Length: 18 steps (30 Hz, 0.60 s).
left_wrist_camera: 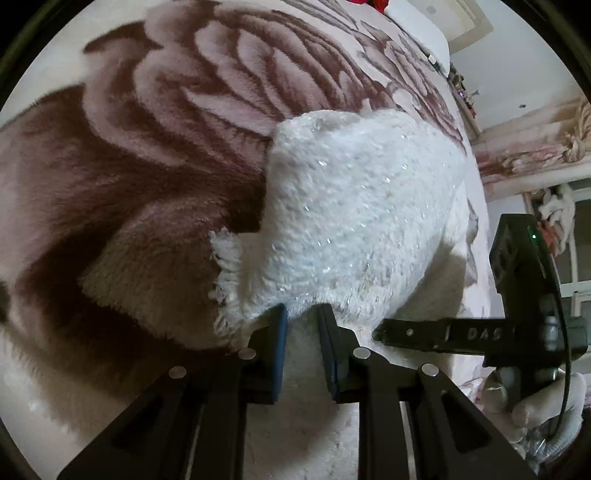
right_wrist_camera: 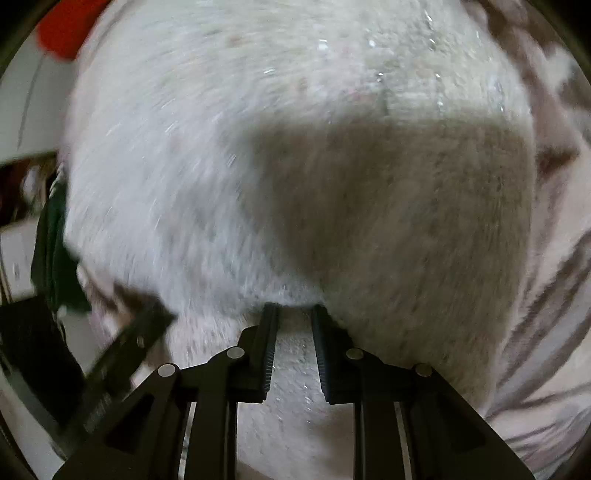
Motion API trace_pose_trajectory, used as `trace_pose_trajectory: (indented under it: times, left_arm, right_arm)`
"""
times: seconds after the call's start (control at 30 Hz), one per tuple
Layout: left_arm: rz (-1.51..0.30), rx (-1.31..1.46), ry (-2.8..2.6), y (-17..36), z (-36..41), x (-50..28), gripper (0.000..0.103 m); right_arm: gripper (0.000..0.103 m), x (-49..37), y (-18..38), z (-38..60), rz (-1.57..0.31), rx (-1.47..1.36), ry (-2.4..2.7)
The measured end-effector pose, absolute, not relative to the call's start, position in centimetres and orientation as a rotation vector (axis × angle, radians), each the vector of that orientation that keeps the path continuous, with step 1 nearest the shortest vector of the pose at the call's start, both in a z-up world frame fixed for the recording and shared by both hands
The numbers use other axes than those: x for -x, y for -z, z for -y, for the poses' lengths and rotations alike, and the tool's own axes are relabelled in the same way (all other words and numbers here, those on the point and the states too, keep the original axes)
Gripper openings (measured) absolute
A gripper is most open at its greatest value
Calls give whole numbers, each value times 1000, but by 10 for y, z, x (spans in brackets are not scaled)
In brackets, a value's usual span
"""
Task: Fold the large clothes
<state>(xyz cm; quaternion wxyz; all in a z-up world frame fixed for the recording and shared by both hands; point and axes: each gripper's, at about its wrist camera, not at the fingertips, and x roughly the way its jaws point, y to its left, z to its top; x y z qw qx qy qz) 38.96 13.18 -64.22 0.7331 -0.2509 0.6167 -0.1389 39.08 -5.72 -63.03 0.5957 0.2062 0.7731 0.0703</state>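
White fuzzy garment (left_wrist_camera: 354, 221), shaggy pile with glinting sequin-like flecks, lies bunched in a rounded heap on a plush blanket (left_wrist_camera: 147, 147) with a brown and pink petal pattern. A frayed fringe edge shows at the garment's lower left.

Left gripper (left_wrist_camera: 303, 325): black frame, flat blue pads, silver screw heads. Jaws stand a narrow gap apart, tips just at the garment's near hem; pale fabric shows between them, but the pads do not seem to press on it.

Right gripper (right_wrist_camera: 293, 317): black, ribbed pads, jaws also narrowly apart, tips buried at the fluffy edge; whether they pinch fabric I cannot tell, the view is motion-blurred. From the left wrist it enters from the right, held by a white-gloved hand (left_wrist_camera: 535, 410).

Red object (right_wrist_camera: 70, 26) at the far upper left, blurred.
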Motion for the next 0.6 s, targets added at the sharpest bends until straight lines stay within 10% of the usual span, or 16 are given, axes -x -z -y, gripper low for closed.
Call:
trace_pose_trajectory:
  times: [0.23,0.3,0.33,0.6]
  left_arm:
    - [-1316,741,375,581,-159,-351,20]
    - [-1291,727,348,562,-166,-323,61]
    - [-1295,702,321,555,-168,-302,66]
    - [-1545,576,211,594,-137,-177,62]
  right_arm:
    - [26,-396,601,56,-1805,-459,-237]
    - [50,-376,572,76,-1739,-506,-292]
    - [59,-362,560,88,-1706,-522,-299]
    - [59,-180,580,164,-1796,-654,-105]
